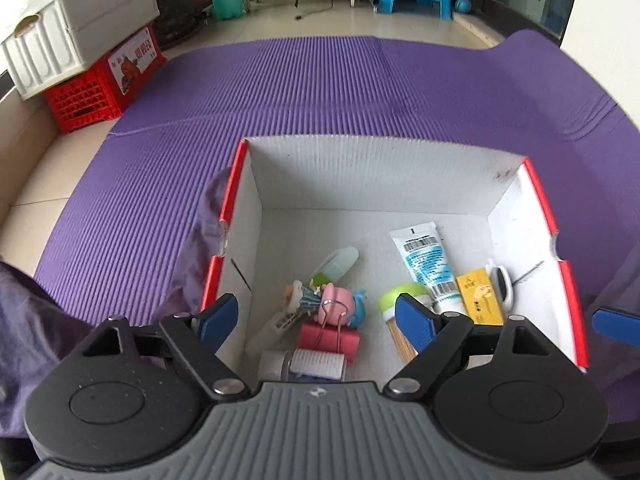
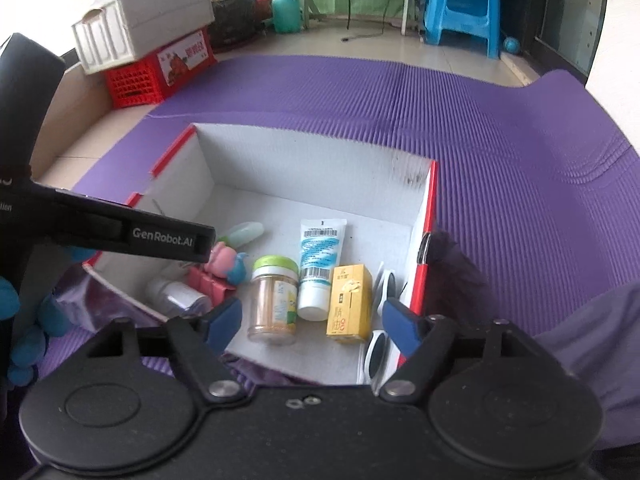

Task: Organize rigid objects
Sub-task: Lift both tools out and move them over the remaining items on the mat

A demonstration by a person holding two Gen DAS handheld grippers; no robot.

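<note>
- Left wrist view: purple ribbed mat covers the floor; white box with red rim sits on it, open top.
- Left tool hovers over the box's near end, blue pads spread wide, nothing between them.
- Right tool hangs above the box's near right corner, pads likewise apart and empty.
- Box contents, right wrist view: white sunglasses lie along the right wall; yellow carton just beside them; white tube with blue print next, cap toward the camera, touching the carton's side.
- Green-lidded jar stands left of the tube.
- Left half of the box: pink binder clip beside a clear small bottle; pink toy figure rests against the clip; pale green translucent piece lies behind it, tilted.
- All items are inside the box; mat around it bare in both views.
</note>
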